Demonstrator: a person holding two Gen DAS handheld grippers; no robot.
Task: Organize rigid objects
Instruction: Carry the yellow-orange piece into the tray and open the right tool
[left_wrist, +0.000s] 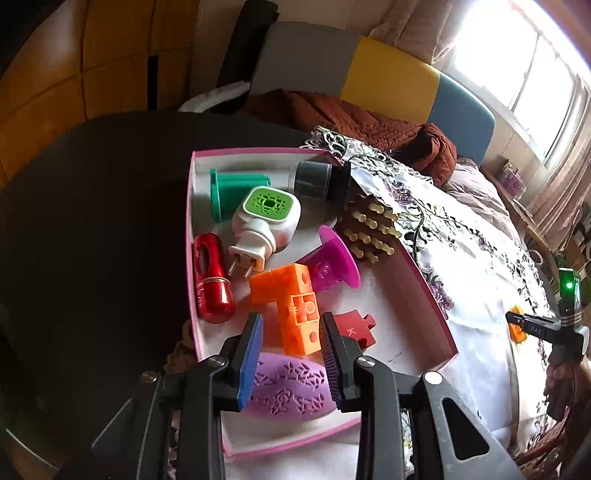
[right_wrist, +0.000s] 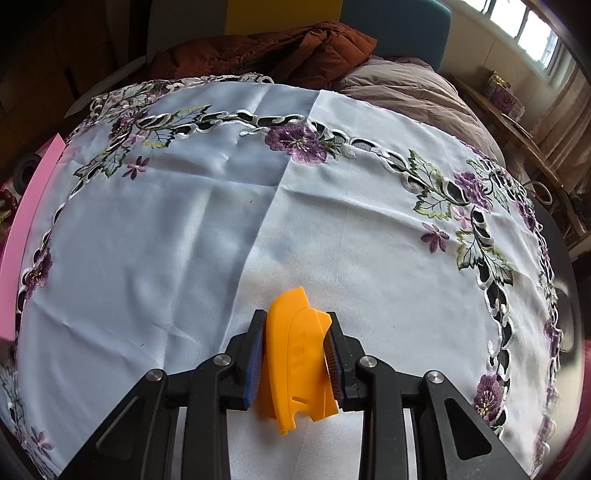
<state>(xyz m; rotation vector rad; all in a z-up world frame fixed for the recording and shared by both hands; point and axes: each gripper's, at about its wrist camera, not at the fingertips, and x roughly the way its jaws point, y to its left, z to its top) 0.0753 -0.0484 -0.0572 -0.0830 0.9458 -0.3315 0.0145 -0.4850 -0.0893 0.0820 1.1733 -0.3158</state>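
A white cloth embroidered with purple flowers and green leaves (right_wrist: 184, 221) covers the dark round surface (left_wrist: 92, 221), beyond which a rust-brown quilted jacket (right_wrist: 266, 51) lies crumpled against a grey, yellow and blue panelled headboard (left_wrist: 391, 74) near a bright curtained window (left_wrist: 524, 62).

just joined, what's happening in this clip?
A person with a claw in each hand is sorting small rigid items into a pink-rimmed box. The left claw hangs over the box, pads either side of an orange block piece without clearly pressing on it. The right claw is shut on a yellow plastic piece above the embroidered tablecloth.
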